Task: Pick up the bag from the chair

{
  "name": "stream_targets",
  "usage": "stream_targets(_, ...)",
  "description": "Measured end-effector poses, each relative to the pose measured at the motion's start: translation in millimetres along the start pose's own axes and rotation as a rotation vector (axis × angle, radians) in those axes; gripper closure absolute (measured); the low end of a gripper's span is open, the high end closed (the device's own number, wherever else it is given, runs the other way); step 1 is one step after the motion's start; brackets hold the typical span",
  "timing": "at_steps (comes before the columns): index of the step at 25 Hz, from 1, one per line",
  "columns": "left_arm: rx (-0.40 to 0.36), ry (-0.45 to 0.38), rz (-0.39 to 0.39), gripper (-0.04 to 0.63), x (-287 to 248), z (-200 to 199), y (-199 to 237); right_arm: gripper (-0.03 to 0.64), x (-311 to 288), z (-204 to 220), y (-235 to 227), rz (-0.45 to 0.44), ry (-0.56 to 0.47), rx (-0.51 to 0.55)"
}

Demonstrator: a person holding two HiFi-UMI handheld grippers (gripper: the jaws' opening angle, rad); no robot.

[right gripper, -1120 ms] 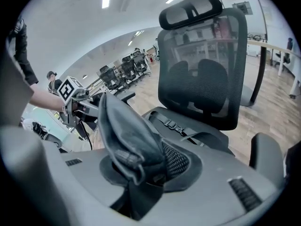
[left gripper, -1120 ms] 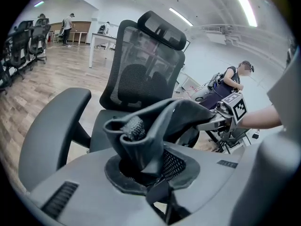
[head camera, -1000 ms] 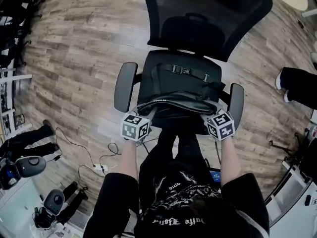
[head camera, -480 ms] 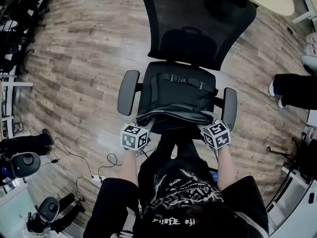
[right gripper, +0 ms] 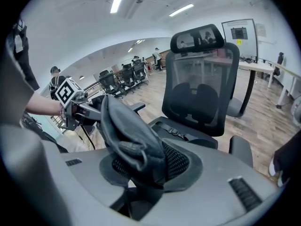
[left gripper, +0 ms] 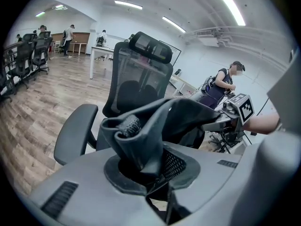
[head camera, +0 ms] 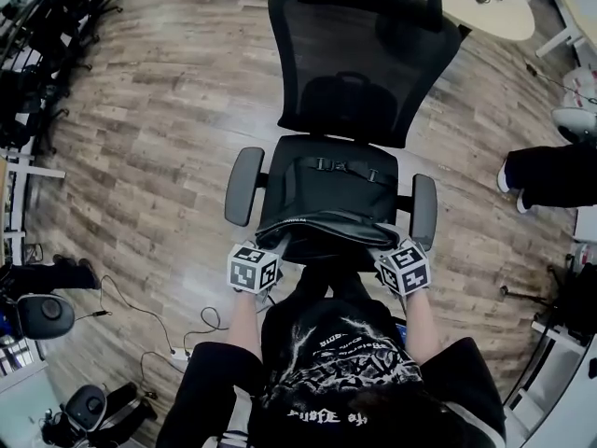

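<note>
Left claw (left gripper: pixel 146 171) is pinched nearly shut on a fold of the bag (head camera: pixel 331 194) at its front left corner. The right claw (right gripper: pixel 141 166) is clamped a bit wider on a thicker bunch of fabric at the front right corner. In the head view the bag sits at frame centre, its near edge raised between the left claw (head camera: pixel 270 245) and the right claw (head camera: pixel 384 247). Its far part, with the buckled strap, appears to lie on the seat of the chair (head camera: pixel 364 63).

To lift well, I would raise both claws together at an even height so the bag does not tip. Both pinches need to stay firm, since each holds only fabric. Draw the bag up and toward the bottom of the frame, between the armrests, and watch that the strap does not snag.

Against the earlier head views, the chair now sits higher in the frame and looks smaller, with its headrest visible at the top. Both claws have moved lower in the picture, and the bag's near edge has come up with them. Neither grip has changed.
</note>
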State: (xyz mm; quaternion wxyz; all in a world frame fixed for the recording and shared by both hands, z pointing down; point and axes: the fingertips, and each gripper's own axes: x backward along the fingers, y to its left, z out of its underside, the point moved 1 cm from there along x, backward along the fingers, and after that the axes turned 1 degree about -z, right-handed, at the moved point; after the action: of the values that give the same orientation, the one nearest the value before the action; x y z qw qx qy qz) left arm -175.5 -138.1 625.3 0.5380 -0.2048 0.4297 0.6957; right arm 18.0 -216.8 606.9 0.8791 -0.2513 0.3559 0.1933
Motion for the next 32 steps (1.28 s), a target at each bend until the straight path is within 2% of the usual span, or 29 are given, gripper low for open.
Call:
stream_targets(12, -0.119, -0.037, 0.019, 0.528, 29.8, -18.4, -39.0, 0.469, 57.1, -9.1, 12.5, 0.018, -0.112, -0.054)
stream_targets(18, -0.136, -0.057, 0.000, 0.528, 47.0, -25.4, -49.8, 0.469, 76.8, -19.2, 20.9, 0.017, -0.164, -0.063)
stream_targets(24, -0.118, -0.114, -0.041, 0.528, 63.5, -39.8, -61.2, 0.469, 92.8, -42.3, 19.9, 0.032, -0.215, -0.027)
stream_targets(32, -0.156, -0.133, -0.095, 0.528, 83.0, -73.1, -65.9, 0.469, 107.4, -73.7, 22.7, 0.040, -0.222, -0.029)
